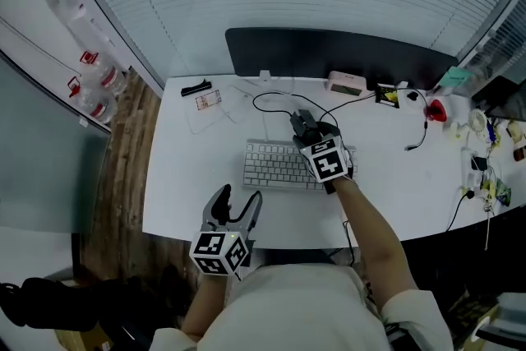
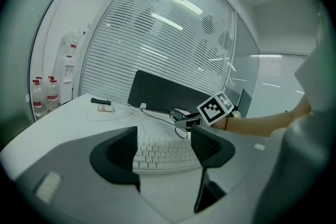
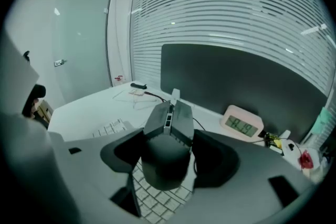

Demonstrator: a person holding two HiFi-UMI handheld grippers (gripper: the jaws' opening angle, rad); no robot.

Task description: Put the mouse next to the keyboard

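Observation:
A dark grey wired mouse (image 3: 167, 147) sits between the jaws of my right gripper (image 3: 169, 157), and both pads press its sides. It hangs over the right part of the white keyboard (image 3: 157, 198), whose keys show below it. In the head view the mouse (image 1: 301, 122) and right gripper (image 1: 306, 129) are above the keyboard's (image 1: 275, 164) far right corner. The mouse's black cable (image 1: 273, 98) loops over the table behind. My left gripper (image 1: 238, 208) is open and empty near the table's front edge, left of the keyboard's middle. From the left gripper (image 2: 165, 143) view, the keyboard (image 2: 163, 153) lies straight ahead.
On the white table (image 1: 189, 177) a dark panel (image 1: 329, 53) stands at the back. A small clock (image 1: 346, 83), a red object (image 1: 436, 109) and cables sit at the back right. A black clip (image 1: 196, 87) and a card (image 1: 208, 100) lie at the back left.

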